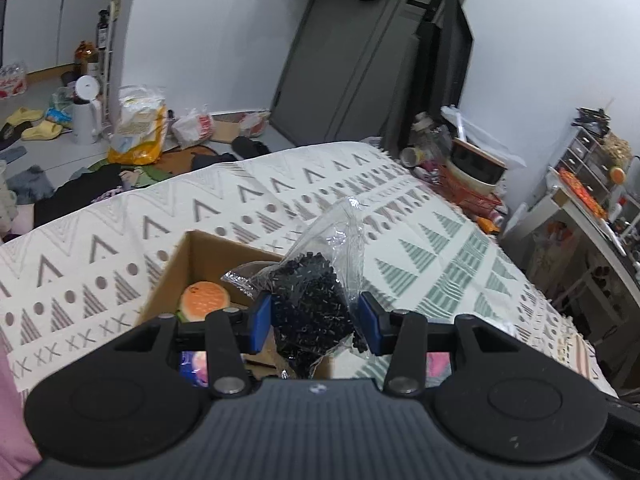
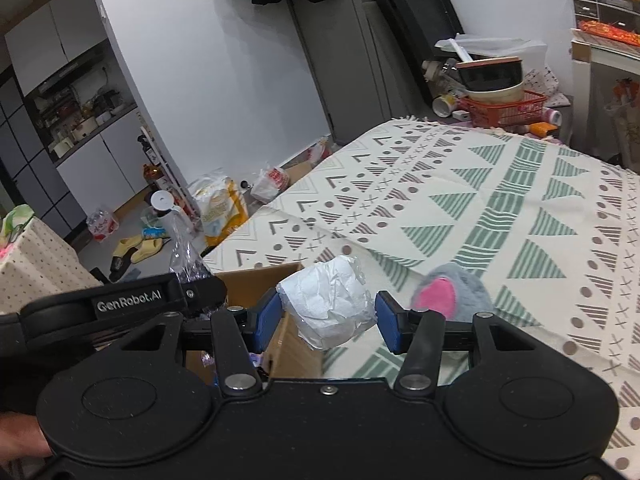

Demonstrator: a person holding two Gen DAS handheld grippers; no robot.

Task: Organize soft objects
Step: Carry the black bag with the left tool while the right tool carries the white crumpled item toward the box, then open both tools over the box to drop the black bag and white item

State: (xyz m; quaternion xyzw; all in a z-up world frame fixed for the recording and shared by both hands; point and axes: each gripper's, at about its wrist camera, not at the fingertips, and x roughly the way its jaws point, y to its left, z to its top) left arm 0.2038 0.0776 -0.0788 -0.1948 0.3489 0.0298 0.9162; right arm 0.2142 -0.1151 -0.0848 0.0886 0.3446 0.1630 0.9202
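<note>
- Left gripper (image 1: pixel 314 322) pinches a clear plastic bag of black beads (image 1: pixel 316 304) over the open brown cardboard box (image 1: pixel 208 246): lower before releasing.
- Right gripper (image 2: pixel 326 322), jaws wide around a white wrapped tissue roll (image 2: pixel 332 304) beside the box: close gently.

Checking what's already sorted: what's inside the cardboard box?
In the cardboard box, a burger-shaped plush shows. The left claw and its bag of black beads cover the rest.
</note>
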